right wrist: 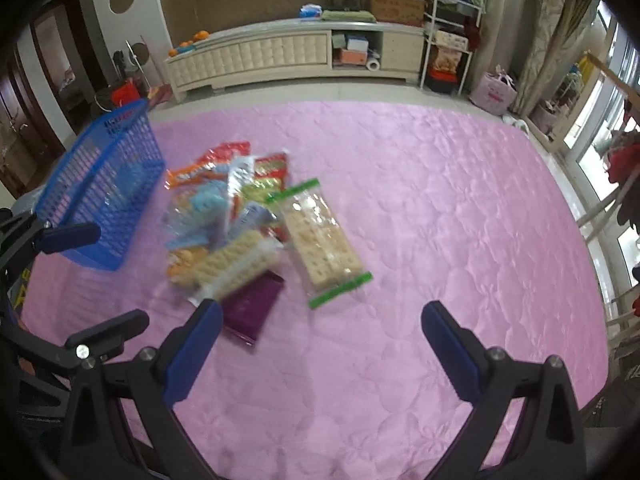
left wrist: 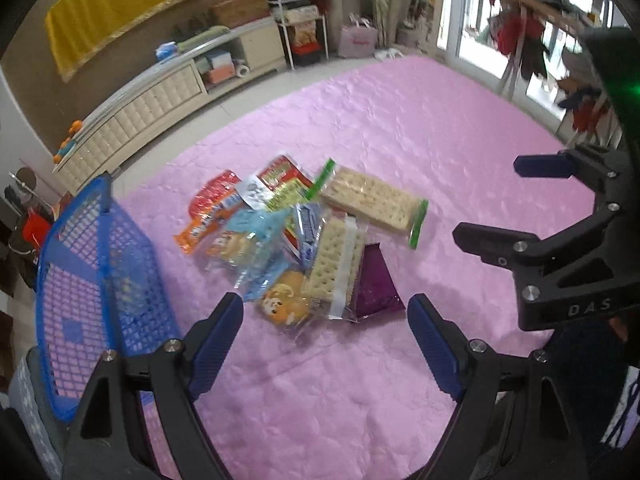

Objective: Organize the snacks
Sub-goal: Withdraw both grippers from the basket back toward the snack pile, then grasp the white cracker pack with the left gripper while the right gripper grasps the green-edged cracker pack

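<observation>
A pile of snack packets lies on the pink quilt point(left wrist: 400, 120). It includes a cracker pack with green ends point(left wrist: 374, 202) point(right wrist: 324, 236), a second cracker pack point(left wrist: 332, 264) point(right wrist: 236, 264), a purple packet point(left wrist: 374, 284) point(right wrist: 252, 304), an orange bun pack point(left wrist: 286, 300) and red packs point(left wrist: 212, 196). A blue mesh basket point(left wrist: 132, 280) point(right wrist: 108, 184) stands tilted left of the pile. My left gripper point(left wrist: 324, 312) point(right wrist: 120, 274) hovers open just short of the pile and holds nothing. My right gripper point(right wrist: 322, 316) point(left wrist: 496, 200) is open and bare to the pile's right.
Beyond the quilt a cream cabinet point(right wrist: 280, 60) runs along the far wall, with a white shelf rack point(right wrist: 448, 28) beside it. A pink bag point(right wrist: 496, 94) sits on the floor. Hanging clothes point(left wrist: 532, 40) and windows line the right side.
</observation>
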`<state>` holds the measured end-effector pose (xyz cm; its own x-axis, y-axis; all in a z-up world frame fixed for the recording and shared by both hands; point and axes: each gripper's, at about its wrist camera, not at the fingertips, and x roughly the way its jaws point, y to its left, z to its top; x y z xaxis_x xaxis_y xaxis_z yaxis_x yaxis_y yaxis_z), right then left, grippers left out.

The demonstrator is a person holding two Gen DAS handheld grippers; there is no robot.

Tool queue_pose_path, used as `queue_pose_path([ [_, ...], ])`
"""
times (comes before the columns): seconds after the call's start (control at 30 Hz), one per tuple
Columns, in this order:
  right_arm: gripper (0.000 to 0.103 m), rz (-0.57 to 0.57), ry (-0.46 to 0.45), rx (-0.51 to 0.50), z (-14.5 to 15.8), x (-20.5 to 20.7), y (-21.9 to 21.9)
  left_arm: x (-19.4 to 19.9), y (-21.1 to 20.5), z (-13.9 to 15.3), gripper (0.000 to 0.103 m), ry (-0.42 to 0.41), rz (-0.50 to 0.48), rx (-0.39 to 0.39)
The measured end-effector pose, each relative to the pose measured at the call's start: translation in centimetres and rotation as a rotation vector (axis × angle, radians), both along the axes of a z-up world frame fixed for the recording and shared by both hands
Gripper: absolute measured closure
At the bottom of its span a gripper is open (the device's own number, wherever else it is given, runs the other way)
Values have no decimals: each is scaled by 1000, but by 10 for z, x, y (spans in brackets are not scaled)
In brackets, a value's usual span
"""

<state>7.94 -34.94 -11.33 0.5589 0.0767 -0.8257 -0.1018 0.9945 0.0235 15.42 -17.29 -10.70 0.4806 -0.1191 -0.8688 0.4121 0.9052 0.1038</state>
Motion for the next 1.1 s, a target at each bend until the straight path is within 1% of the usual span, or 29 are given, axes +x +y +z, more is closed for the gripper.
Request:
queue_pose_path([
  [0.23, 2, -18, 64, -7, -33, 15, -14, 30, -17, -44, 20, 86, -24, 64],
  [0.4, 2, -46, 81, 1, -46, 24, -29, 51, -28, -70, 20, 123, -32, 124],
  [0.53, 2, -59, 95, 14, -52, 28, -39, 66, -34, -82, 21, 150, -34, 123],
  [0.63, 2, -62, 105, 26, -55, 30, -44, 69, -42, -87, 30, 137, -63, 169],
  [0.7, 2, -63, 109, 21, -57, 31, -45, 71, -44, -93, 49, 145, -69, 196],
  [0.73, 2, -62, 110, 20, -57, 31, -45, 72, -42, -96, 49, 165, -66, 180],
  [0.8, 2, -63, 112, 20, -56, 31, -45, 73, -39, -95, 53, 171, -53, 155],
  [0.93, 2, -62, 118, 16, -53, 30, -45, 69, -39, -95, 54, 165, -60, 154],
  [1.03, 2, -54, 119, 7, -50, 29, -42, 65, -36, -95, 61, 162, -63, 156],
  [1.1, 2, -52, 120, 1, -48, 28, -40, 64, -32, -93, 63, 163, -50, 134],
])
